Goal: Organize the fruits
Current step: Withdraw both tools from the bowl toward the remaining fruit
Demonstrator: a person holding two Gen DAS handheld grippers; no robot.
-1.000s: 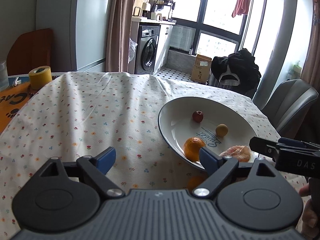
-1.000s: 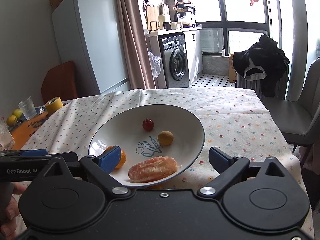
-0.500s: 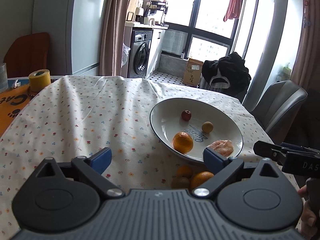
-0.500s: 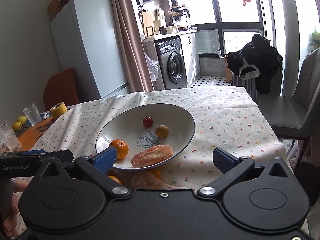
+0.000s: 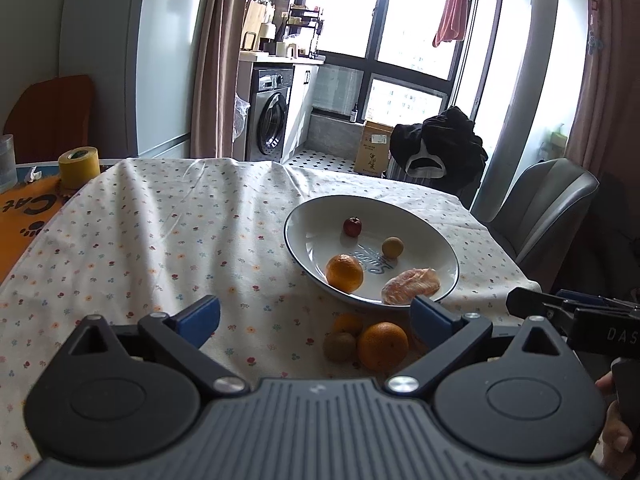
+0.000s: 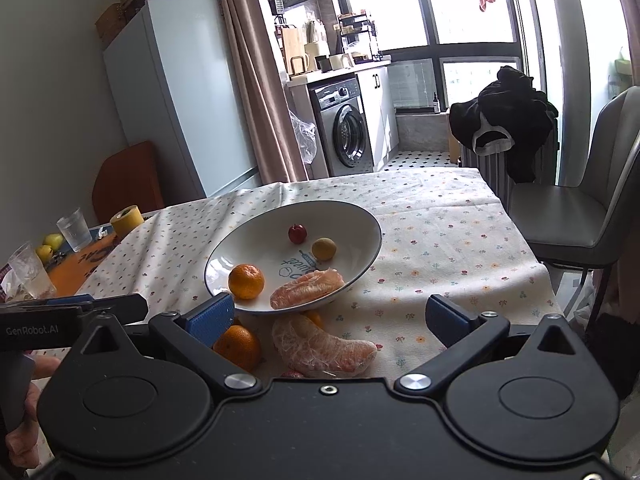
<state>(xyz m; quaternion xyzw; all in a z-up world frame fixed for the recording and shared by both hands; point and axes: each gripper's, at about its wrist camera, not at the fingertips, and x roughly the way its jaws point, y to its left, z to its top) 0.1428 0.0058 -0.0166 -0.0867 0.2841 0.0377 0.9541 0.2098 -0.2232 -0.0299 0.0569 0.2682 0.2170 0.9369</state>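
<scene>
Orange mat (image 5: 24,216): "Cat" in large black letters, upside down, with black paw prints beside it.
Plate (image 6: 360,220): blue script "Sweet" on its floor, partly covered by fruit.
Left gripper (image 6: 28,330) body, in the right wrist view: "GenRobot.AI".
Right gripper (image 5: 618,335) body, in the left wrist view: "DAS", cut off at the edge.
Cardboard box (image 5: 372,154): dark characters, too small to read.
</scene>
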